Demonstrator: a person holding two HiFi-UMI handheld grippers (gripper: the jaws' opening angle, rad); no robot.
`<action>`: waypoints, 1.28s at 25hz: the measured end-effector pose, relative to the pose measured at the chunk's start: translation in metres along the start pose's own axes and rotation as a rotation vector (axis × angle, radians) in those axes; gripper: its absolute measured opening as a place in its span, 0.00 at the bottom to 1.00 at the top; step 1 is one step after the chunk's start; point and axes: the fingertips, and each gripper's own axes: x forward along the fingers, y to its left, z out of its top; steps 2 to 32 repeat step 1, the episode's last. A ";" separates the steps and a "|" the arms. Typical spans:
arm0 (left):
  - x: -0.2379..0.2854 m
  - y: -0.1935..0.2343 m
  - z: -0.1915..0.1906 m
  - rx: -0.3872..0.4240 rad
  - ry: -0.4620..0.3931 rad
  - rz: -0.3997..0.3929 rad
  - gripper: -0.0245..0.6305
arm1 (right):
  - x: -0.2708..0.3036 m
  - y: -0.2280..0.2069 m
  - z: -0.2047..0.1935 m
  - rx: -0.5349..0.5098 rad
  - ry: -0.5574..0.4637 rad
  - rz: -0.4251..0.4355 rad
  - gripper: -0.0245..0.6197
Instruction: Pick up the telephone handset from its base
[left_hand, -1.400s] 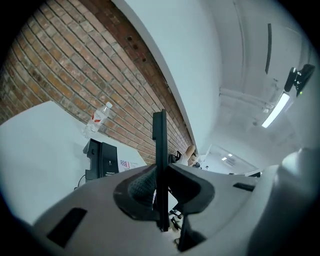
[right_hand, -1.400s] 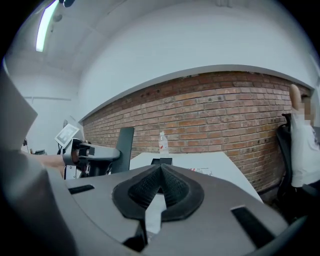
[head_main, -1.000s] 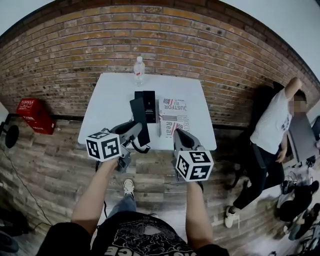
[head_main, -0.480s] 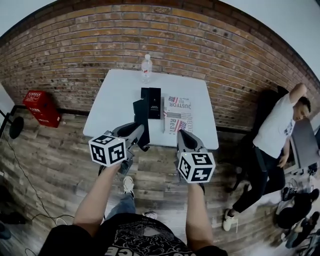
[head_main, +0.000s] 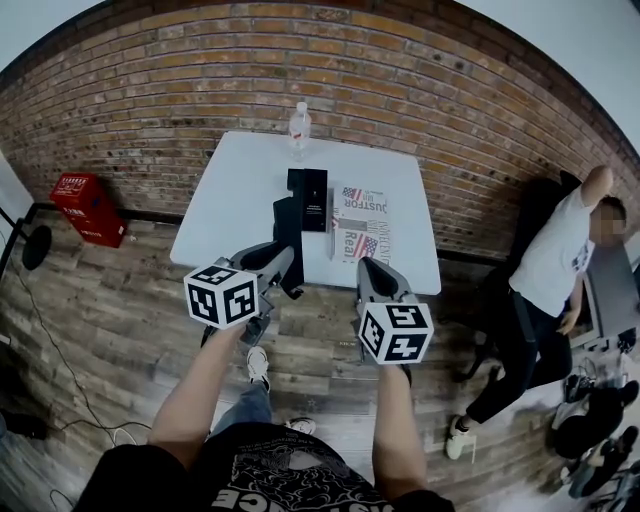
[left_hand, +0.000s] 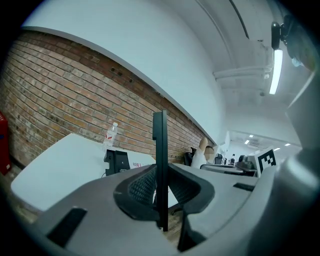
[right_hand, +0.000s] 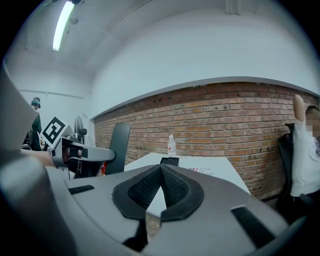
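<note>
The black telephone handset (head_main: 288, 236) stands nearly upright between the jaws of my left gripper (head_main: 283, 262), which is shut on it over the near edge of the white table (head_main: 225, 195). In the left gripper view the handset (left_hand: 160, 165) shows edge-on between the pads. Its black base (head_main: 307, 187) sits on the table beyond it, the same base (left_hand: 117, 161) appearing behind the jaws. My right gripper (head_main: 367, 268) hovers just right of the handset, shut and holding nothing. From the right gripper view the handset (right_hand: 115, 146) rises at the left.
A clear water bottle (head_main: 298, 124) stands at the table's far edge by the brick wall. A printed newspaper (head_main: 358, 224) lies right of the base. A red crate (head_main: 87, 206) sits on the wooden floor at left. A person (head_main: 553, 272) leans at the right.
The left gripper has drawn the handset back from the base toward the table's near edge. The right gripper shifted slightly alongside it, still shut.
</note>
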 end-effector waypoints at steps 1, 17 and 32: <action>0.000 0.001 -0.001 0.000 0.002 0.000 0.15 | 0.000 0.001 0.000 -0.003 0.001 0.001 0.04; 0.000 0.001 -0.001 0.000 0.002 0.000 0.15 | 0.000 0.001 0.000 -0.003 0.001 0.001 0.04; 0.000 0.001 -0.001 0.000 0.002 0.000 0.15 | 0.000 0.001 0.000 -0.003 0.001 0.001 0.04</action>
